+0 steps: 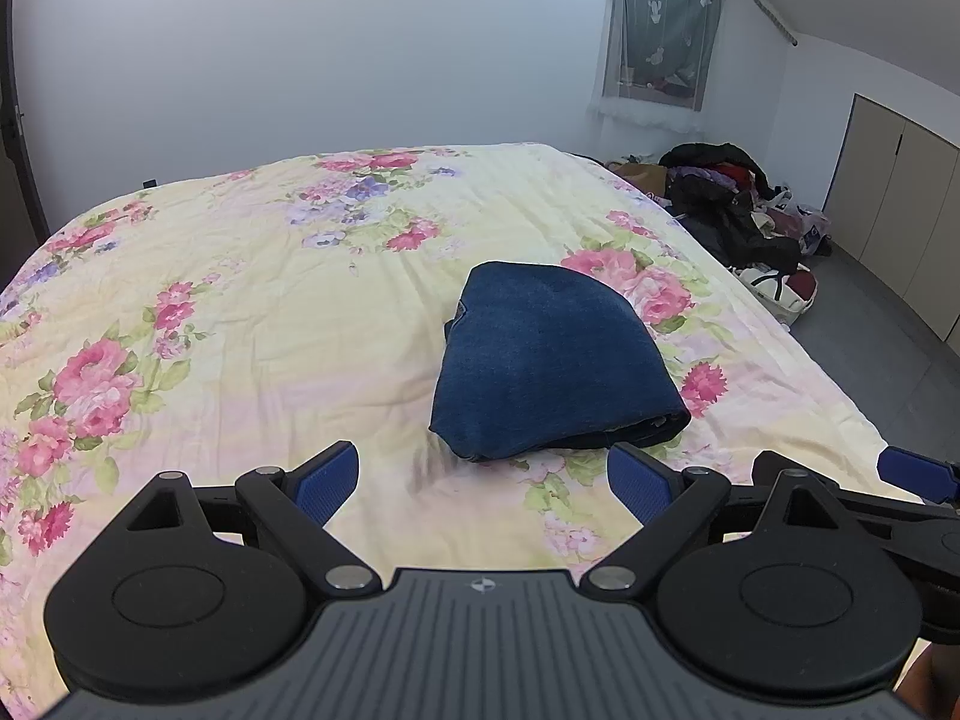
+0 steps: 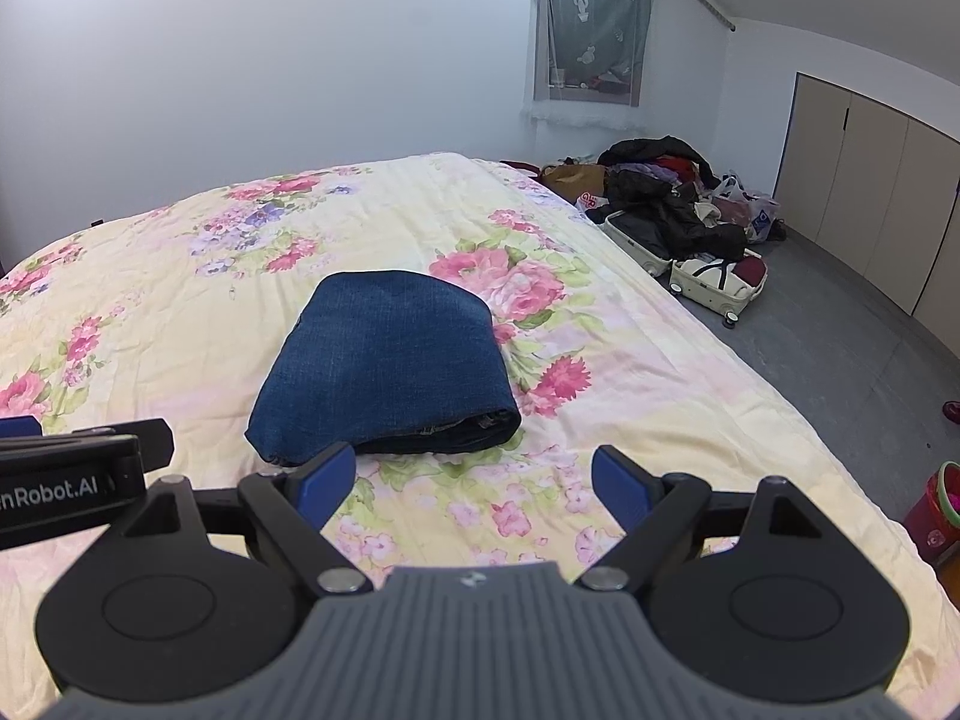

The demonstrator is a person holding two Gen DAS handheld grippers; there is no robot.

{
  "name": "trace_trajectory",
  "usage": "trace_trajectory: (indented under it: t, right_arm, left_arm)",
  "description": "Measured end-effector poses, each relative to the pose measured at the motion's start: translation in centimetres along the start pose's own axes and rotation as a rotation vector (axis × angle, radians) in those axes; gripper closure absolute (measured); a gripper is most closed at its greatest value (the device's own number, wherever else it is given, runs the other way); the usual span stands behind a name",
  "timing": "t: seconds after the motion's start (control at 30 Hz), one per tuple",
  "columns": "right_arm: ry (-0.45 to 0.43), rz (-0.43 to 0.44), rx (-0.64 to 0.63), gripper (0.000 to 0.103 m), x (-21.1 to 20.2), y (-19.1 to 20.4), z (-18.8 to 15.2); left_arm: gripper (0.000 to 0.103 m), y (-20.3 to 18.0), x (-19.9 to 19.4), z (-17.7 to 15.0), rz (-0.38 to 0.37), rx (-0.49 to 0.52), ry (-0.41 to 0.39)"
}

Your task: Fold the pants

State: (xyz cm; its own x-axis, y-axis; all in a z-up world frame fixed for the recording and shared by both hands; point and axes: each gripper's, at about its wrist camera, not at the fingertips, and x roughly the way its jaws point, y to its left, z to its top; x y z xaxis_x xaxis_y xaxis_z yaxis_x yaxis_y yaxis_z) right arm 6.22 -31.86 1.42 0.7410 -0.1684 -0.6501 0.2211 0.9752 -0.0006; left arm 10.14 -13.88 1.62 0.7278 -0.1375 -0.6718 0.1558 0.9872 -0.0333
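Note:
Dark blue denim pants (image 1: pixel 552 360) (image 2: pixel 387 360) lie folded into a compact bundle on the floral bedspread (image 1: pixel 240 300) (image 2: pixel 180 276). The layered open edge of the bundle faces me. My left gripper (image 1: pixel 483 483) is open and hovers just short of the bundle's near edge, holding nothing. My right gripper (image 2: pixel 474 483) is also open and empty, a little in front of the bundle's near right corner. Part of the right gripper (image 1: pixel 912 474) shows at the left wrist view's right edge, and the left gripper's body (image 2: pixel 66 468) shows at the right wrist view's left edge.
The bed's right edge (image 2: pixel 780 408) drops to a grey floor. Open suitcases and a heap of dark clothes (image 2: pixel 678 210) (image 1: pixel 732 210) sit on the floor beside the far corner. Cupboard doors (image 2: pixel 870 192) line the right wall. A red bucket (image 2: pixel 939 510) stands on the floor.

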Motion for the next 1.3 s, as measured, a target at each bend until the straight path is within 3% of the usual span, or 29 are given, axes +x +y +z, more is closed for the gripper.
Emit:
trace_trajectory:
  t: [1.3]
  right_arm:
    - [-0.006,-0.029,0.014,0.021,-1.5,0.8,-0.5]
  left_arm:
    - [0.0,-0.5,-0.3,0.0,-0.004,-0.015,0.0]
